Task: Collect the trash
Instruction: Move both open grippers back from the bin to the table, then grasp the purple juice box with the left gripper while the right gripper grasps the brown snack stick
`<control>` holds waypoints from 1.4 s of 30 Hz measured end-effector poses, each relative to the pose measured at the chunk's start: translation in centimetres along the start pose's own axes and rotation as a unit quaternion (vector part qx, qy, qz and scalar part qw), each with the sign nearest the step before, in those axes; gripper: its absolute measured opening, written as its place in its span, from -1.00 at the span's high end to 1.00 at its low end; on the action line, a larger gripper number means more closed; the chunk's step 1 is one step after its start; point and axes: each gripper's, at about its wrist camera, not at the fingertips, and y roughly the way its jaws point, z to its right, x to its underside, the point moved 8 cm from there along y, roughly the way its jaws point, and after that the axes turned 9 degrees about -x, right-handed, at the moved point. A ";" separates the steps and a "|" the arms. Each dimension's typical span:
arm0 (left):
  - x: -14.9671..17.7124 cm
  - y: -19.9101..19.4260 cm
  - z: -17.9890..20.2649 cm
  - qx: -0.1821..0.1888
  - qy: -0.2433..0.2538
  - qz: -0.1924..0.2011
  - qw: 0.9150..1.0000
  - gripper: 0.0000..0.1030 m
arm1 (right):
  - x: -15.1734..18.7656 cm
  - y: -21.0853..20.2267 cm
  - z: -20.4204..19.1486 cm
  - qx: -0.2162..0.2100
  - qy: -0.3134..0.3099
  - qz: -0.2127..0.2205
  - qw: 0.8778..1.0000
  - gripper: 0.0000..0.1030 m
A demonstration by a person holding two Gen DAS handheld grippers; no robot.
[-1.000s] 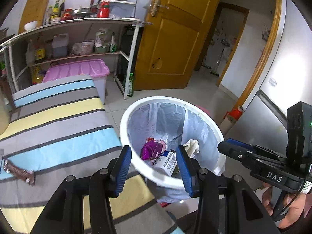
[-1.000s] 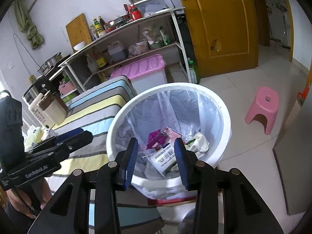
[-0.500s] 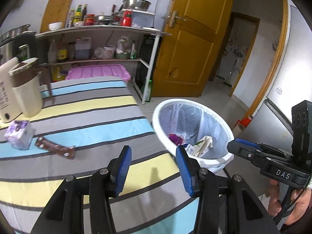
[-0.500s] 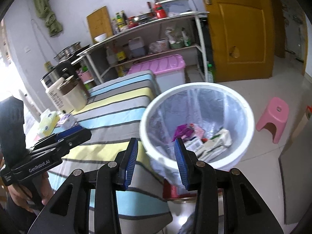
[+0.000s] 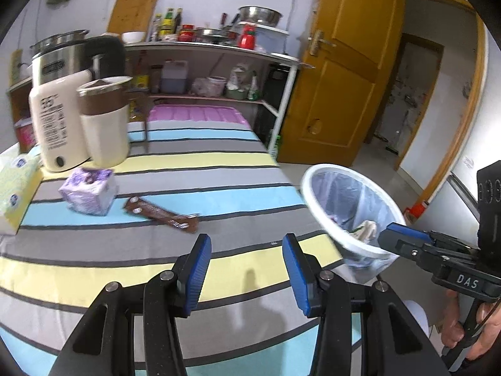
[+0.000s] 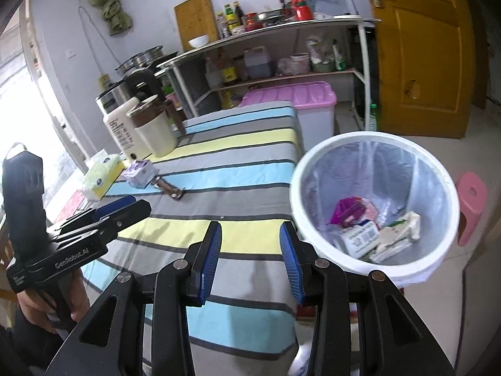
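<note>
Both claws released and empty: left gripper and right gripper above the striped tablecloth. Next target, judging by the task: brown snack wrapper, flat on the cloth, just right of the purple tissue pack, well left of the white trash bin. Best approached low, jaws straddling the narrow width, pinching without snagging cloth.

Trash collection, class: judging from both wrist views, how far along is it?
Done: several wrappers and a carton lie in the white bin. In hand: nothing; the left gripper and right gripper are open and empty. Left: the brown wrapper on the striped cloth; perhaps the purple tissue pack.
</note>
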 end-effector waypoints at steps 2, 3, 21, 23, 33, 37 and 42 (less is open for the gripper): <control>0.1 0.0 -1.5 -0.013 -0.010 -0.001 1.000 0.08 | -0.1 0.7 -0.6 -0.006 -0.006 -0.005 1.000 0.23; 0.1 -0.1 -2.1 -0.019 -0.014 -0.001 1.000 0.08 | -0.1 0.9 -0.8 -0.008 -0.008 -0.007 1.000 0.23; -0.9 0.3 -11.5 -0.099 -0.053 0.001 0.994 0.08 | -1.5 8.4 -6.1 -0.048 -0.075 -0.060 0.994 0.23; -1.3 0.8 -12.8 -0.110 -0.053 0.000 0.993 0.08 | -1.8 9.4 -6.7 -0.052 -0.085 -0.065 0.993 0.23; -2.9 3.5 -16.8 -0.130 -0.045 -0.012 0.990 -0.10 | -2.7 15.0 -9.3 -0.060 -0.144 -0.099 0.983 0.23; -3.6 5.1 -17.9 -0.129 -0.046 -0.019 0.990 -0.11 | -3.0 17.2 -10.3 -0.058 -0.176 -0.109 0.977 0.23; -4.6 6.3 -18.7 -0.123 -0.055 -0.019 0.991 -0.20 | -2.8 19.3 -10.7 -0.059 -0.200 -0.125 0.970 0.23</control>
